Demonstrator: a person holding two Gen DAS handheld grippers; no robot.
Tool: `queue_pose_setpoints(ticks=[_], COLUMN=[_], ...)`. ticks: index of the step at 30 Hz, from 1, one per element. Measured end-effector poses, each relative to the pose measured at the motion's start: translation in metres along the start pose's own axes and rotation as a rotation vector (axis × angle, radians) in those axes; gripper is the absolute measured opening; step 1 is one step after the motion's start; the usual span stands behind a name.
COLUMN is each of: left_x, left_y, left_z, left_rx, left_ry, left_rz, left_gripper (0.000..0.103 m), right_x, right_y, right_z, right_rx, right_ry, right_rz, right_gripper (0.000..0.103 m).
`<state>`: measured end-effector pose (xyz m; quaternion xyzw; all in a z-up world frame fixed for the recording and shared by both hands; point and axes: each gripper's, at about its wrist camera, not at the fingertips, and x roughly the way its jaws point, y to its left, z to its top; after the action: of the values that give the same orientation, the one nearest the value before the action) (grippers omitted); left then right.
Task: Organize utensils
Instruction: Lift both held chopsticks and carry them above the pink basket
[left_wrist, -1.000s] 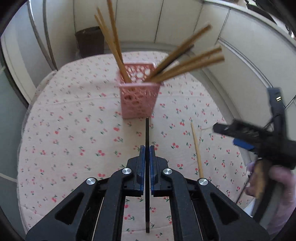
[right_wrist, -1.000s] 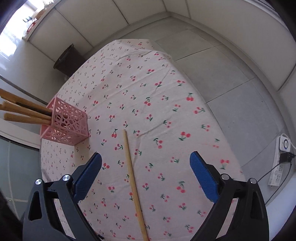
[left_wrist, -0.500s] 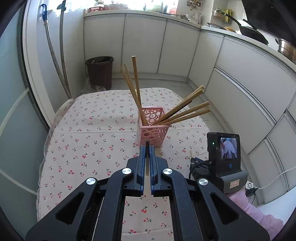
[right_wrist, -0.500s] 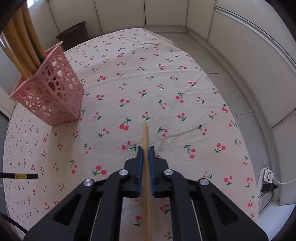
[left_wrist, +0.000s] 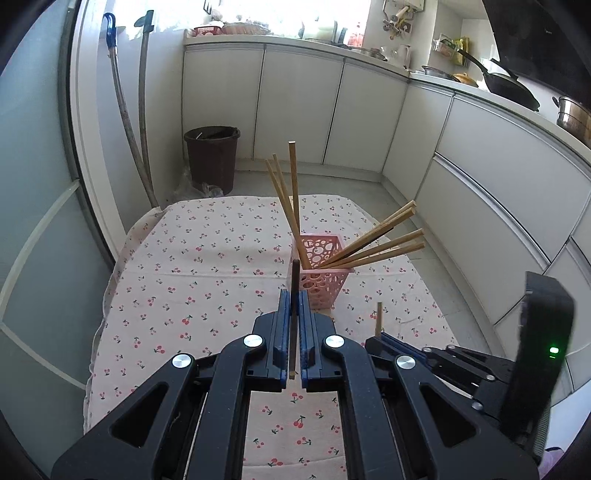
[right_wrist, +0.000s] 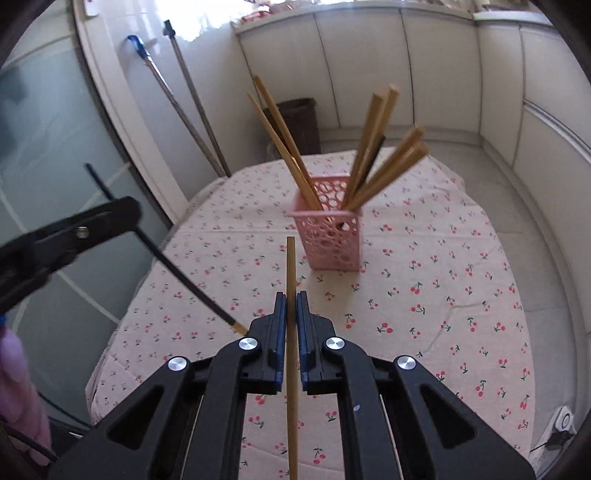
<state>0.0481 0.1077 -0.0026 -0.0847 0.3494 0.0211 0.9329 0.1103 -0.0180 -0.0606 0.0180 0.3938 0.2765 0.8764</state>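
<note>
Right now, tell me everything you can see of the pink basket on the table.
The pink basket is a small square tub of what looks like plastic, its walls pierced with round holes. It stands upright on the cherry-print tablecloth, open at the top, holding wooden chopsticks that lean out left and right. Neither gripper touches it.

Left gripper clamped on a dark chopstick, pink lattice holder of wooden chopsticks just beyond, cherry-print tablecloth, right gripper alongside gripping a wooden chopstick
</note>
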Motion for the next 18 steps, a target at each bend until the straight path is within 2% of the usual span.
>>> queue_pose_setpoints(ticks=[5, 9, 13, 18], left_x=[-0.013, -0.024, -0.034, -0.036], left_y=[0.006, 0.005, -0.001, -0.003], left_z=[0.006, 0.018, 0.041, 0.076], left_rx=[-0.027, -0.024, -0.009, -0.030], left_ry=[-0.022, -0.060, -0.119, -0.175], left_rz=[-0.013, -0.019, -0.016, -0.035], left_gripper=[0.004, 0.004, 0.004, 0.004], right_x=[-0.055, -0.099, -0.135, -0.165], right_y=[0.020, 0.028, 0.023, 0.006], right_z=[0.012, 0.036, 0.069, 0.110], right_rx=[-0.037, -0.016, 0.035, 0.069], right_ry=[-0.122, -0.244, -0.349, -0.447], right_rz=[0.044, 0.081, 0.110, 0.087], right_gripper=[0.006, 0.006, 0.006, 0.006])
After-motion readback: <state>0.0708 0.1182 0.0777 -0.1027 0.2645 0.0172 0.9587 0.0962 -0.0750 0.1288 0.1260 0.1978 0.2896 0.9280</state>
